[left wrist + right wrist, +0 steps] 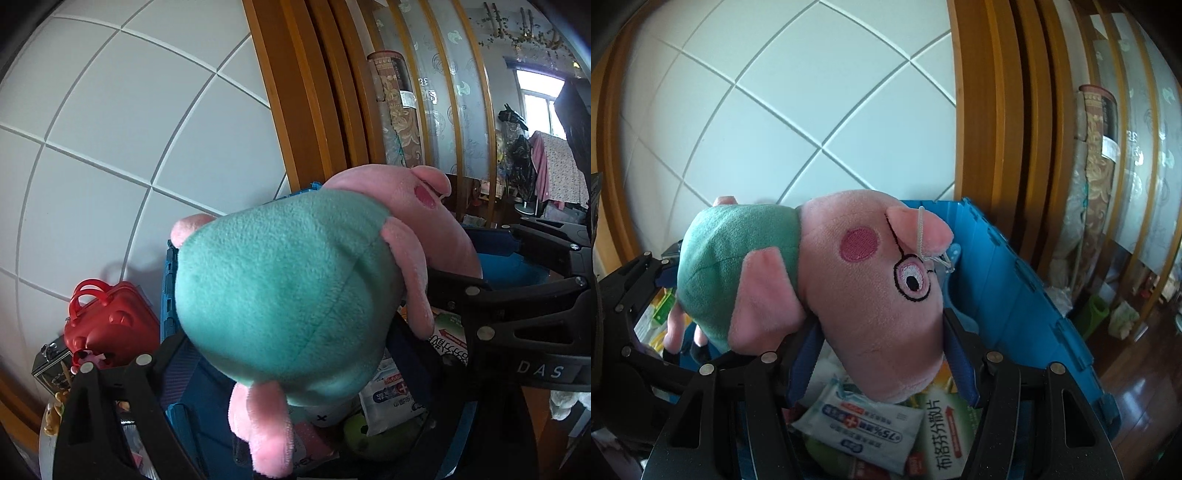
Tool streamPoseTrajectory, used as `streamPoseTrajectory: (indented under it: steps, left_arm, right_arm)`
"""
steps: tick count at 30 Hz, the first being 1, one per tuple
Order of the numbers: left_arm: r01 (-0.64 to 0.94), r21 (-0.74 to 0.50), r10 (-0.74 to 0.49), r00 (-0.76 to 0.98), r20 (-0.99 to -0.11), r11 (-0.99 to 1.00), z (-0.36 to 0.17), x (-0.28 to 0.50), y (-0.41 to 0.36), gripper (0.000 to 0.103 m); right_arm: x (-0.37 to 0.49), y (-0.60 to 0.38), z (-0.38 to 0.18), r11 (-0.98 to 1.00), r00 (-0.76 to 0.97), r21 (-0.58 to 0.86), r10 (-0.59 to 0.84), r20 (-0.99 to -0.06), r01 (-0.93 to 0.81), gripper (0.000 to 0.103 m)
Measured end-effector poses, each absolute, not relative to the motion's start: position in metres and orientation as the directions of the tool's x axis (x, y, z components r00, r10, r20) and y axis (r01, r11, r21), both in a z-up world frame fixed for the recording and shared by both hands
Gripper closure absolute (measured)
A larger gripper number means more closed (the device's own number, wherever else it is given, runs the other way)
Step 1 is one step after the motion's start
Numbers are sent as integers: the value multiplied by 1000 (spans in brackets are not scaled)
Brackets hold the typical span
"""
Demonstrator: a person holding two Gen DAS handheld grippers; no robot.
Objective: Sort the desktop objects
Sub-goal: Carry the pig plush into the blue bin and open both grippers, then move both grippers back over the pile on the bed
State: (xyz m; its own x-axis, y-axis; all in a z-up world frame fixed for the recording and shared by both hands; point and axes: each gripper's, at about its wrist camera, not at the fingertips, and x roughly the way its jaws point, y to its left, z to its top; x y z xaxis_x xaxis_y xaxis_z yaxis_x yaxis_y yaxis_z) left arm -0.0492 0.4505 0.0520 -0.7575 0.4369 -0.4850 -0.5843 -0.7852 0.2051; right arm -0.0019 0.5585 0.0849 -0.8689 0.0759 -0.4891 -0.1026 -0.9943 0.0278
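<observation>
A pink plush pig [864, 291] in a green shirt hangs above an open blue plastic crate [1008, 280]. My right gripper [882, 350] is shut on the pig's head, blue pads pressing both sides. My left gripper [295, 354] is shut on the pig's green body [280, 291], which fills that view. The right gripper's black arm [517, 314] shows in the left wrist view. The left gripper's black frame [631, 291] shows at the left of the right wrist view.
The crate holds a wipes pack [864, 432], a green medicine box [945, 432] and other packets. A red toy suitcase [107, 321] and a dark box [51, 365] stand left of the crate. A white tiled wall and a wooden door frame [990, 110] are behind.
</observation>
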Motion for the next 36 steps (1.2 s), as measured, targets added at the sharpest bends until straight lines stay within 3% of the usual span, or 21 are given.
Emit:
streamPoseTrajectory:
  steps: [15, 20, 36]
  left_arm:
    - [-523, 212, 366, -782, -504, -825, 43, -59, 453, 5]
    - [-515, 206, 363, -786, -500, -832, 43, -60, 446, 5]
    - [-468, 156, 363, -821, -440, -870, 60, -48, 374, 5]
  right_arm:
    - [-19, 580, 75, -992, -863, 0, 112, -493, -128, 38]
    - [-20, 578, 76, -991, -863, -9, 122, -490, -135, 30]
    - [-14, 530, 96, -991, -886, -47, 137, -444, -129, 21]
